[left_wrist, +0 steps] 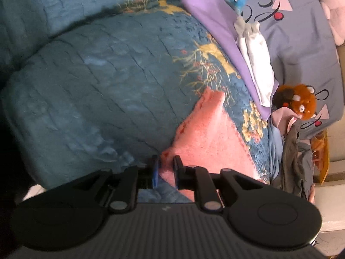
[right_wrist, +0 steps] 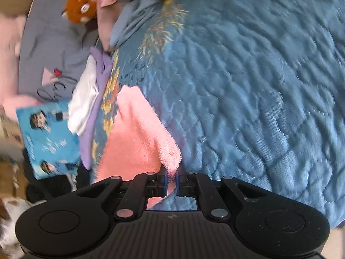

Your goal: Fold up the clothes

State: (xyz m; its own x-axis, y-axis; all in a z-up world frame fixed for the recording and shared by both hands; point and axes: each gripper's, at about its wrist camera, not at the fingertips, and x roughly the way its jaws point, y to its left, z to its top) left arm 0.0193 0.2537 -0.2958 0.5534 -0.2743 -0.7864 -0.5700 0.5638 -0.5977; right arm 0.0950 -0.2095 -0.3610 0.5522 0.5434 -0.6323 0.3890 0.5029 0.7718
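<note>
A fluffy pink garment [left_wrist: 209, 136] lies across a blue quilted bedspread [left_wrist: 97, 82]. My left gripper [left_wrist: 166, 165] is shut on one corner of it, the pink fleece pinched between the blue pads. In the right wrist view the same pink garment [right_wrist: 138, 133] runs up and to the left. My right gripper [right_wrist: 171, 176] is shut on another corner of it, with a fold of fleece bunched just above the fingertips. The cloth hangs stretched between the two grips, partly lifted off the bedspread [right_wrist: 248, 86].
Along the bed's far side lie a purple cloth [left_wrist: 217, 28] with a white garment [left_wrist: 256, 62] on it, a grey garment [left_wrist: 295, 161], an orange plush toy [left_wrist: 299, 103] and a blue printed pillow [right_wrist: 49, 138]. A grey patterned sheet [left_wrist: 301, 43] lies behind them.
</note>
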